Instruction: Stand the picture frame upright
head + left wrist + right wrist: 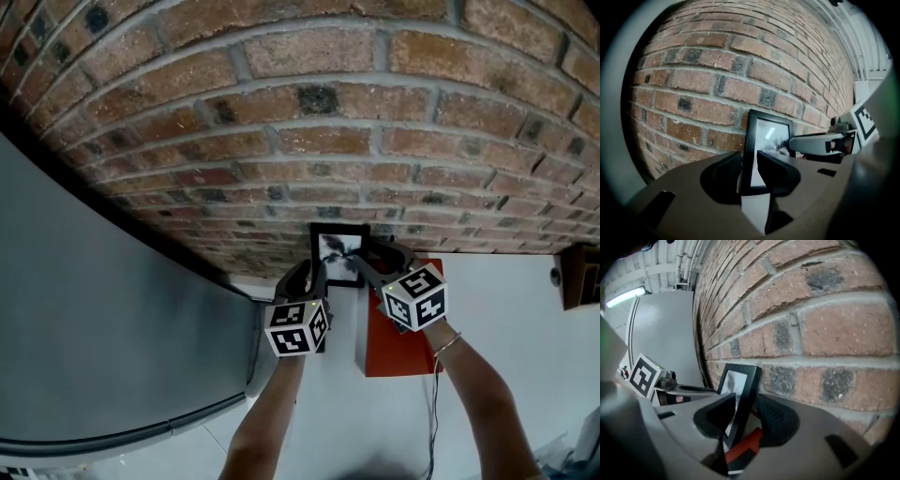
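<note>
Left tongs (pixel 749 158) parted, loosely astride one side of picture frame (pixel 339 255) — right tongs (pixel 747 399) clamped on other side; frame upright against brick wall (pixel 309 141), red box (pixel 405 349) just beside.

Left tongs (pixel 749 173) apart, straddling upright picture frame (pixel 769 136) left edge; brick wall (pixel 717 70) behind.

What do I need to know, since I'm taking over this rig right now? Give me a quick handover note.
Left claw: open, straddling the picture frame's left edge.
Right claw: appears shut on the frame's right edge.
Frame: upright on the white table, close to the brick wall, beside the red board.
Done: frame stood up.
Left: release the right claw, back both away, check it stays.
</note>
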A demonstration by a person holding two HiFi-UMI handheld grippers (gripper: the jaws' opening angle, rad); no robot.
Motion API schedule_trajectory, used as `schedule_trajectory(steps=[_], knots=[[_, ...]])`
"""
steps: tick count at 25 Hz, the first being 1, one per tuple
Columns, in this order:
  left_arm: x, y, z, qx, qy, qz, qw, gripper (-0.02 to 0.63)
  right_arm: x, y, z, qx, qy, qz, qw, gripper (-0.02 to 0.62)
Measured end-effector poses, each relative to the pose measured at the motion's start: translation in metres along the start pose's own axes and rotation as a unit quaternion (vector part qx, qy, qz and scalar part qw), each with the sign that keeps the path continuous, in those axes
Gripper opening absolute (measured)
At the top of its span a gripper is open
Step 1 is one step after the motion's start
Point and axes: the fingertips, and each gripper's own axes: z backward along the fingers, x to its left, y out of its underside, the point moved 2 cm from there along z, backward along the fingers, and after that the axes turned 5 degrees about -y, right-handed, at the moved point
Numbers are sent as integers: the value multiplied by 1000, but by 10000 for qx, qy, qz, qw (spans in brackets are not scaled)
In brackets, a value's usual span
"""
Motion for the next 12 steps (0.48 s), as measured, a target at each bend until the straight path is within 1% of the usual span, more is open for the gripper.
schedule_trajectory(steps=[2,8,12], knots=[[0,1,4,2,11,54,10000,108,-2,1,3,14,25,-53,10000,132],[2,1,20,-6,-3,65,10000,109,4,9,19,98,74,-169,9998,132],[-1,1,35,20,-25,-47,10000,107,14,10,35,-22,182,-437,9989,132]])
